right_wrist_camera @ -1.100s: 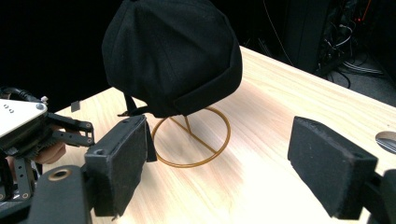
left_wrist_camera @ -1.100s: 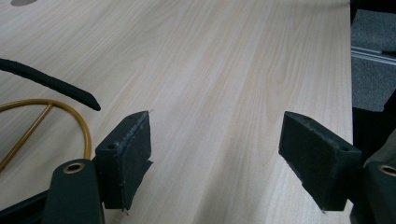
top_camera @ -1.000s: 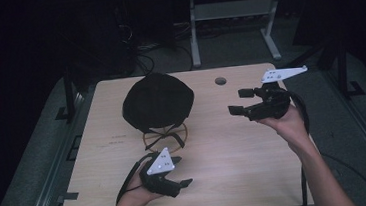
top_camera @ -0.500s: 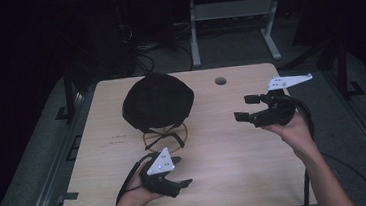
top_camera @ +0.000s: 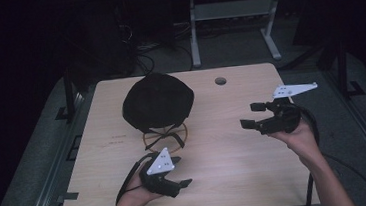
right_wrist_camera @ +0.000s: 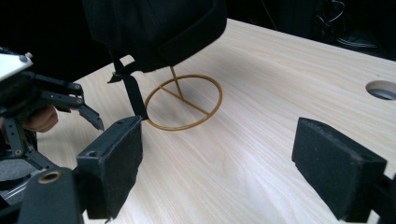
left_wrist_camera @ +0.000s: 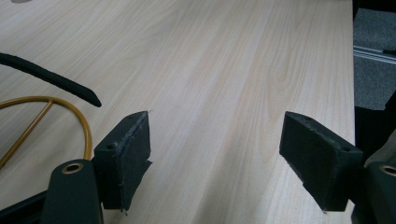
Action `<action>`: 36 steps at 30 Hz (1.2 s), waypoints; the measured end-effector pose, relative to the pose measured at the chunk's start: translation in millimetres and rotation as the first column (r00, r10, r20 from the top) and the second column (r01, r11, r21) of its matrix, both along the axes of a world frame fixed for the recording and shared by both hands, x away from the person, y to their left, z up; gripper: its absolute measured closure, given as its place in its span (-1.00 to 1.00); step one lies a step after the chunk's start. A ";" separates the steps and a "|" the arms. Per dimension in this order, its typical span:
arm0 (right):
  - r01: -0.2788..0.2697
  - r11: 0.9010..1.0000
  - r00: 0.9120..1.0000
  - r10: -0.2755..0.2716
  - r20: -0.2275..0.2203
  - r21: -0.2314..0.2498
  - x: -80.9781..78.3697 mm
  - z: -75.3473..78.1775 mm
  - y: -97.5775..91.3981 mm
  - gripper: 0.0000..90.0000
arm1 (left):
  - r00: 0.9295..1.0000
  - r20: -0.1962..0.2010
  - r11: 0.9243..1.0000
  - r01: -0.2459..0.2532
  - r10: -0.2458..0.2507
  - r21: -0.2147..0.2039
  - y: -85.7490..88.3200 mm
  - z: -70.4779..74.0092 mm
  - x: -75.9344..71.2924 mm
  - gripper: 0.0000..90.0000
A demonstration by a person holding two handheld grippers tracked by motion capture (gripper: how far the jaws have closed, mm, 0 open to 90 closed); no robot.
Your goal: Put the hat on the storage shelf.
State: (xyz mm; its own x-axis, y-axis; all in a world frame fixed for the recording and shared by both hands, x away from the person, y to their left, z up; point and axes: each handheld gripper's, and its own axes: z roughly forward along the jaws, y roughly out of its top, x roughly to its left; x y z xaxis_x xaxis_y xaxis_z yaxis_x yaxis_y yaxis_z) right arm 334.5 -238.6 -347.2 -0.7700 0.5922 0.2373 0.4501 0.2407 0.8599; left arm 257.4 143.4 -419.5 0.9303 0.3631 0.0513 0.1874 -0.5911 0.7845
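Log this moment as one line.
left gripper: open, empty | right gripper: open, empty | black hat: on gold wire stand, untouched

A hat [top_camera: 158,101] on its stand [top_camera: 165,137] sits mid-table [top_camera: 237,168].

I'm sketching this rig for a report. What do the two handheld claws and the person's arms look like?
Both the left claw and the right claw are black, each topped by a grey three-cornered plate and trailing a black cable. Their jaws carry blocky black pads, with brass-coloured eyelets at the pivots. The forearms are bare, with no sleeves in view.
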 end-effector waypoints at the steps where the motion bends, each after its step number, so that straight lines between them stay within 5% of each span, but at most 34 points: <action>1: 0.004 1.000 1.000 -0.004 -0.004 0.001 -0.9 -1.7 -1.2 -0.64 | 1.000 -0.002 1.000 -0.001 0.001 0.001 0.0 0.0 0.0 -0.45; 36: 0.065 0.998 0.993 -0.065 -0.097 -0.012 -31.8 -65.0 -40.4 -0.65 | 1.000 -0.011 1.000 -0.012 0.012 -0.002 2.3 -2.8 1.5 -0.46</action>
